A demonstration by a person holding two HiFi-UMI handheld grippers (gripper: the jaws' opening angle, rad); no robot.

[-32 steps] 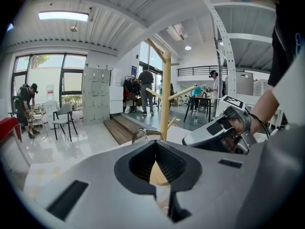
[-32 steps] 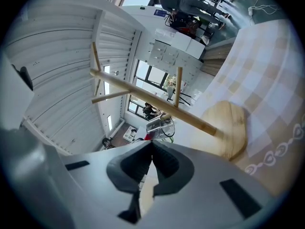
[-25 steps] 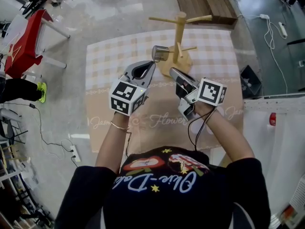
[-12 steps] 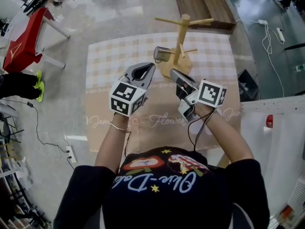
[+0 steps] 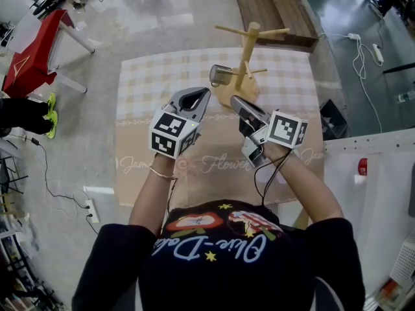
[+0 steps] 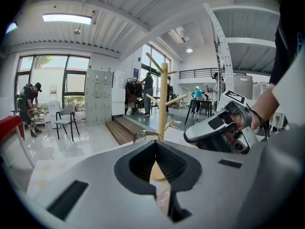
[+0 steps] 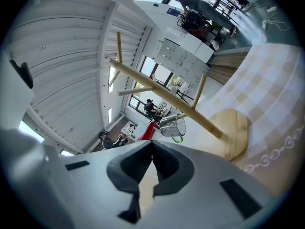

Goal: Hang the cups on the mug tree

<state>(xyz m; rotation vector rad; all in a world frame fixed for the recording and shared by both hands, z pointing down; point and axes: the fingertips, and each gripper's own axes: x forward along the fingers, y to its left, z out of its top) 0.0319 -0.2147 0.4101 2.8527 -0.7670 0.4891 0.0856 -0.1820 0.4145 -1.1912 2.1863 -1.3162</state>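
A wooden mug tree (image 5: 246,50) stands at the far middle of the table on its round base (image 5: 228,94). A shiny metal cup (image 5: 220,75) with a green handle hangs from a low peg on its left side. My left gripper (image 5: 203,96) is held just short of the base and to its left, shut and empty. My right gripper (image 5: 235,100) is beside it, also shut and empty, pointing at the base. In the left gripper view the tree (image 6: 163,97) and cup (image 6: 141,135) lie straight beyond the closed tips (image 6: 155,142). The right gripper view shows the tree (image 7: 177,101) tilted, with the cup (image 7: 174,125) above the closed tips (image 7: 152,141).
The table wears a checked cloth (image 5: 149,76) with a printed brown border. A wooden bench (image 5: 269,5) lies beyond the table. On the floor at the left is a red table (image 5: 32,54), and a black box (image 5: 337,112) and cables at the right. A white surface (image 5: 369,193) adjoins the right side.
The head view has drifted slightly. Both grippers, the cup and the tree stand as they did.
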